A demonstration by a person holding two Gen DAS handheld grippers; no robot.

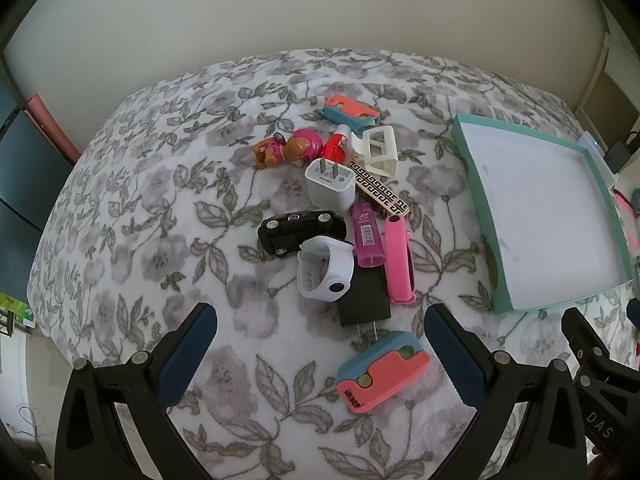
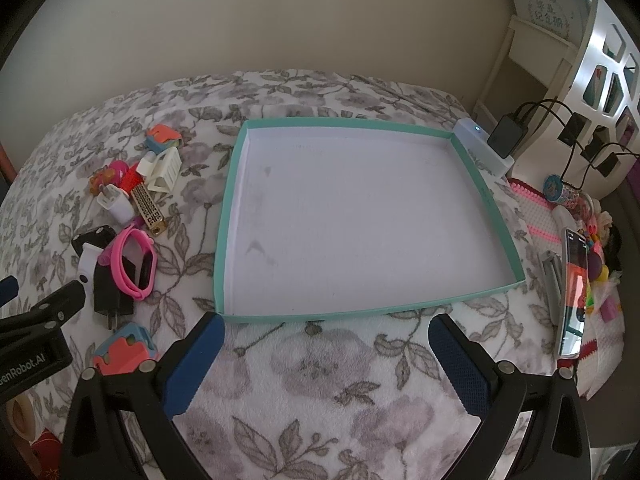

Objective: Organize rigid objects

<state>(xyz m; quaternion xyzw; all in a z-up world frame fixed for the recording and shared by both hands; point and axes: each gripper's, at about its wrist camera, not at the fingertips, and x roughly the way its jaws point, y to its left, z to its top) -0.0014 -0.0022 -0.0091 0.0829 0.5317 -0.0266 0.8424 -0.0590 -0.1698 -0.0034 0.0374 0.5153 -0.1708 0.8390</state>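
Hovering over a bed spread with a grey floral blanket (image 1: 140, 200), the left gripper (image 1: 320, 344) is holding its blue-padded fingers (image 1: 188, 344) wide apart and gripping nothing, while the right gripper (image 2: 326, 360) is waiting likewise, spread and empty, just short of a shallow teal-rimmed cardboard tray with a white floor (image 2: 232, 208). The tray is sitting bare, so the sorting appears not yet begun. Everything to be organised is lying in a loose heap beside the tray's left edge: a black toy car (image 1: 300, 226), a white silicone watch band (image 1: 326, 270), a pink silicone wristband (image 1: 398, 260), a black wall plug (image 1: 364, 300), a white charger cube (image 1: 330, 182), a purple translucent tube (image 1: 366, 236), a gold-and-black patterned bar (image 1: 380, 192), a pink-helmeted toy pup figure (image 1: 288, 148) and a cream plastic clip (image 1: 380, 152). One coral-and-blue plastic case (image 1: 380, 372) is resting nearest the left gripper; its twin (image 1: 350, 110) is lying at the heap's far end. By the look of it, every piece is awaiting transfer.
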